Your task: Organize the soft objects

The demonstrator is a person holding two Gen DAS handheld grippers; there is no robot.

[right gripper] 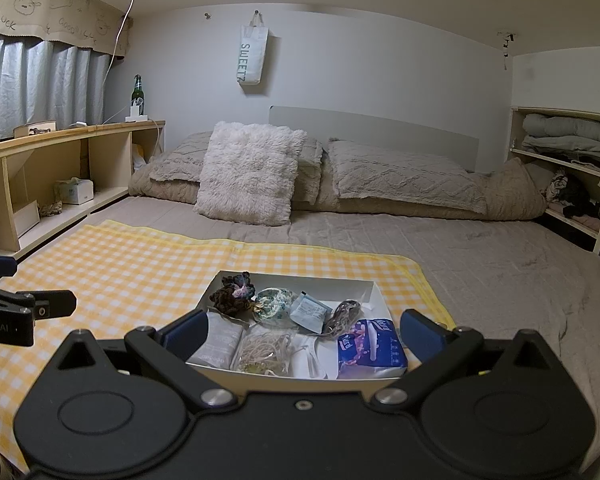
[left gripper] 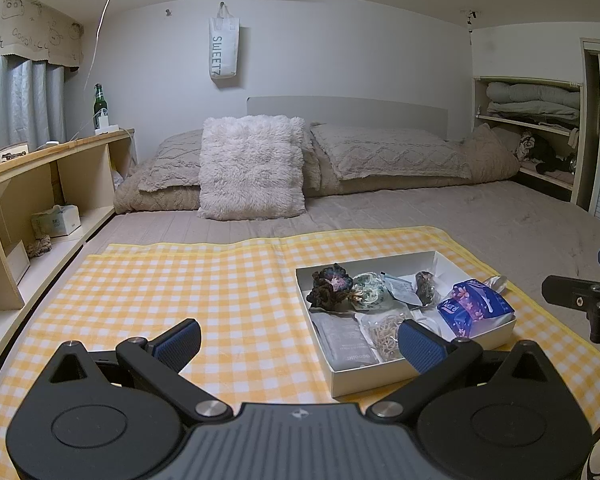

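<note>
A shallow white box (left gripper: 380, 378) (right gripper: 374, 292) sits on a yellow checked cloth (left gripper: 188, 284) (right gripper: 132, 264) on the bed. In it lie a dark crocheted scrunchie (left gripper: 329, 285) (right gripper: 232, 291), a green patterned scrunchie (left gripper: 370, 288) (right gripper: 274, 300), a blue tissue pack (left gripper: 474, 307) (right gripper: 370, 348), a grey sachet (left gripper: 346, 340) (right gripper: 218, 342), a bag of rubber bands (left gripper: 384, 332) (right gripper: 266, 350) and small packets. My left gripper (left gripper: 300, 344) is open and empty, left of the box. My right gripper (right gripper: 302, 332) is open and empty, its fingers astride the box's near end.
A fluffy white cushion (left gripper: 252, 168) (right gripper: 250, 172) and beige pillows (left gripper: 388, 152) lie at the head of the bed. A wooden shelf (left gripper: 52, 184) with a tissue box runs along the left. A shelf of folded bedding (left gripper: 532, 104) stands at the right.
</note>
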